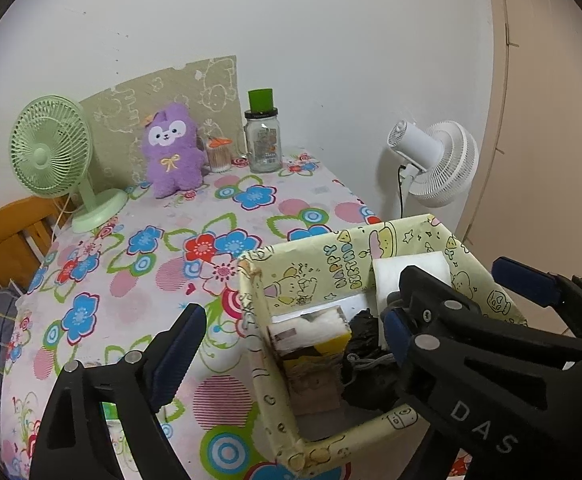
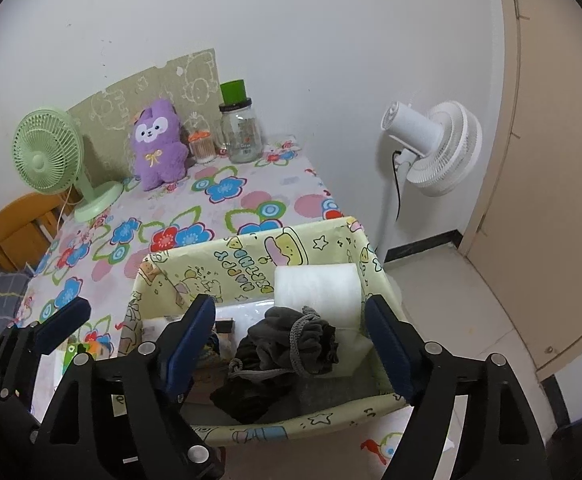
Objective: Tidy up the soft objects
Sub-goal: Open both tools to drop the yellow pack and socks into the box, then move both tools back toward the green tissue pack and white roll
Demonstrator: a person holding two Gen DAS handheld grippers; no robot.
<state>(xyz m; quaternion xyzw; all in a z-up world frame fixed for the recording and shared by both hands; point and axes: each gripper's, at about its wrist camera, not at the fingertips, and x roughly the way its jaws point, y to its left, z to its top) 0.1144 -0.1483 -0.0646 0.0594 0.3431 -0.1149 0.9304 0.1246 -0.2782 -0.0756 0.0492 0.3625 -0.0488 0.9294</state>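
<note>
right fingers: we hold our right gripper [image 2: 291, 344] wide open, empty
dark grey drawstring cloth pouch [image 2: 291, 344]: directly below, inside yellow paper-covered box [image 2: 251, 252]
left gripper [image 1: 291, 340]: open, empty

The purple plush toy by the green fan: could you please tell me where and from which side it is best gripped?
Judging by its pose, grip the purple plush toy across its soft body, below the face, coming from the front. It sits upright against the patterned backboard, so its back is blocked, and the green desk fan and toothpick jar crowd its sides.
</note>
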